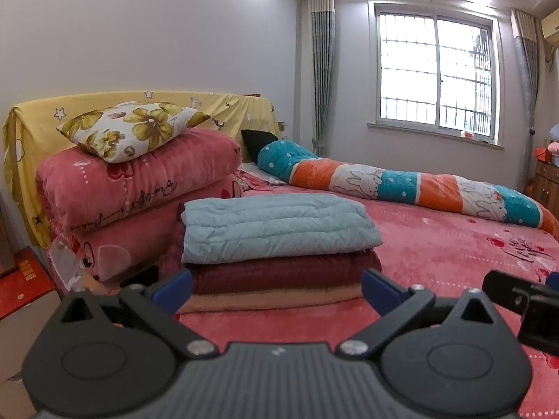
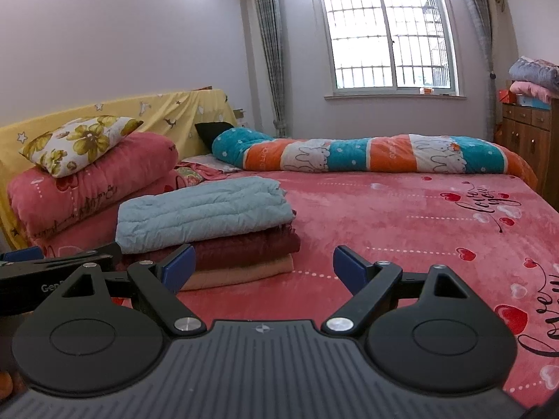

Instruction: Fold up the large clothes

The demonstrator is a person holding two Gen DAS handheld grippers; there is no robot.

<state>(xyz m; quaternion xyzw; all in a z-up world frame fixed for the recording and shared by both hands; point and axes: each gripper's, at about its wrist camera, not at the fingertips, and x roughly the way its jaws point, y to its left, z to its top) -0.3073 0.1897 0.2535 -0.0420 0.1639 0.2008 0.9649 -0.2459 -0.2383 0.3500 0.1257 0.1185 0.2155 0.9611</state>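
Both the left gripper (image 1: 276,284) and right gripper (image 2: 263,267) hung empty with fingers apart before the folded pale-blue quilted garment (image 1: 276,227) topping the stack on the pink fleece bed (image 2: 401,216); a careless grab could, seemingly, topple it.

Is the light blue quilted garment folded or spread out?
Folded. The light blue garment lies as a compact rectangle on top of the dark red piece, with doubled edges showing.

Folded stack: lt blue jacket (image 1: 276,223), maroon (image 1: 286,274), tan (image 1: 272,301); pink bedspread (image 2: 401,216) w/ red hearts.
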